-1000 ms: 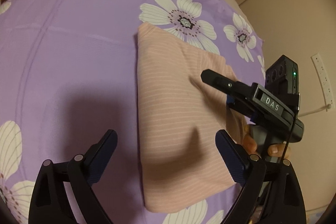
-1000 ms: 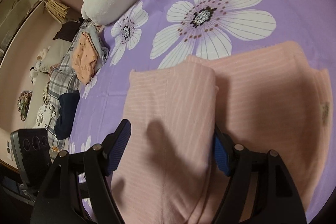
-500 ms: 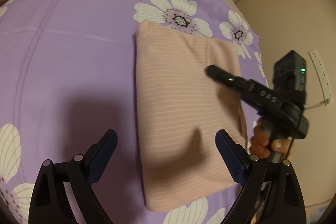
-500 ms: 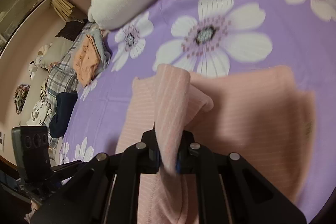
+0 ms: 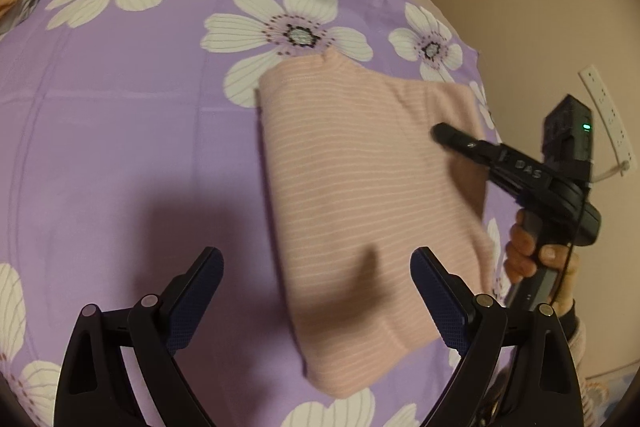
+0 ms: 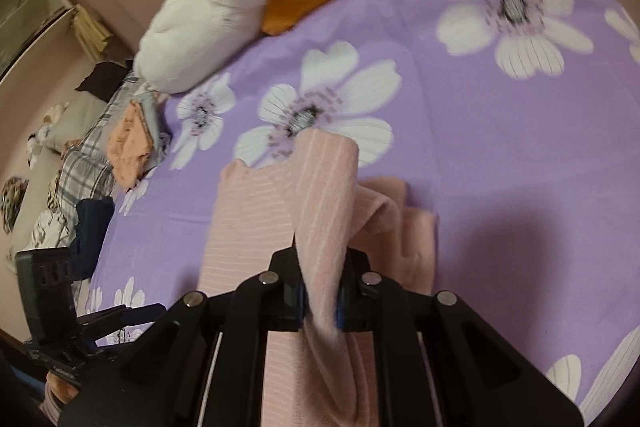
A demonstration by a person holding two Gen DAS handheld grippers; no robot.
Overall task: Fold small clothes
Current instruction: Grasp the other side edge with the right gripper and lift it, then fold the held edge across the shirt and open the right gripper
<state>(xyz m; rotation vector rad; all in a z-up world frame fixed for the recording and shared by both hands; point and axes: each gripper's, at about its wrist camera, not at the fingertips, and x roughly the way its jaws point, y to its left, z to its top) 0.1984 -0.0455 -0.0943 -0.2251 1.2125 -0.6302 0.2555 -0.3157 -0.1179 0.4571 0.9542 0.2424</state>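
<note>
Right claw (image 6: pixel 320 303) clenched on raised edge of pink striped garment (image 5: pixel 360 187), mid-fold. Left claw (image 5: pixel 316 291) released, hovering at garment's 6 o'clock. Garment on purple floral bed (image 5: pixel 120 147), already folded narrow; this fold unfinished. Unfolded clothes pile (image 6: pixel 128 143) at 9 o'clock waits.

You can read only one marking: the letters "DAS" in pale print on the black body of your right gripper (image 5: pixel 448 137), in the left wrist view.

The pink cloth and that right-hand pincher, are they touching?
Touching. The right wrist view shows the right gripper shut on a raised fold of the pink cloth, which runs between its fingers.
</note>
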